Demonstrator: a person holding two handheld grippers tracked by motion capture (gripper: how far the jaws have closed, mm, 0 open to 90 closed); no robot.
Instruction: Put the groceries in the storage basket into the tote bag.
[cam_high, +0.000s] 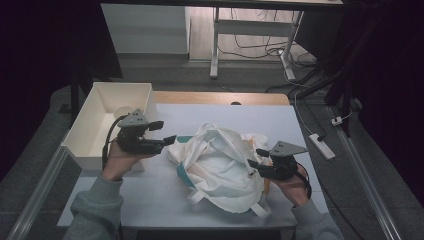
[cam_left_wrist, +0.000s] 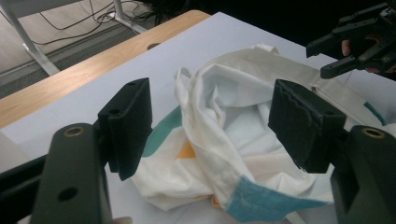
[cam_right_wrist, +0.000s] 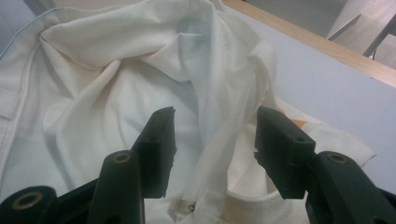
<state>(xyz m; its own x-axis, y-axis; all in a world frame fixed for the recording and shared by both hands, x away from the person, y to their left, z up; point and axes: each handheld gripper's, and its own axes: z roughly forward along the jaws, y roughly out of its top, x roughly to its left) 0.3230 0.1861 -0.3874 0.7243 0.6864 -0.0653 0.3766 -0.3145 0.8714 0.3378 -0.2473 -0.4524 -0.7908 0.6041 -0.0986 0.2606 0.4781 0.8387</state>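
Roughly at the middle of the table (cam_high: 150, 200), a little toward its right edge, lies a crumpled white cloth bag (cam_high: 220, 165) with teal and orange patches and loose straps; it is a rumpled heap, not flattened or folded. The left gripper (cam_high: 167, 134) hovers beside the bag's left side, jaws wide apart with nothing between them (the cloth lies beyond them in the left gripper view). The right gripper (cam_high: 256, 157) sits at the bag's right side, jaws parted around a raised fold of cloth (cam_right_wrist: 219, 121); the pads do not press on it, so I judge no grip is made. A white bin (cam_high: 100, 125) stands at the table's far left corner; little looks done, and grasping and straightening the bag seems left.
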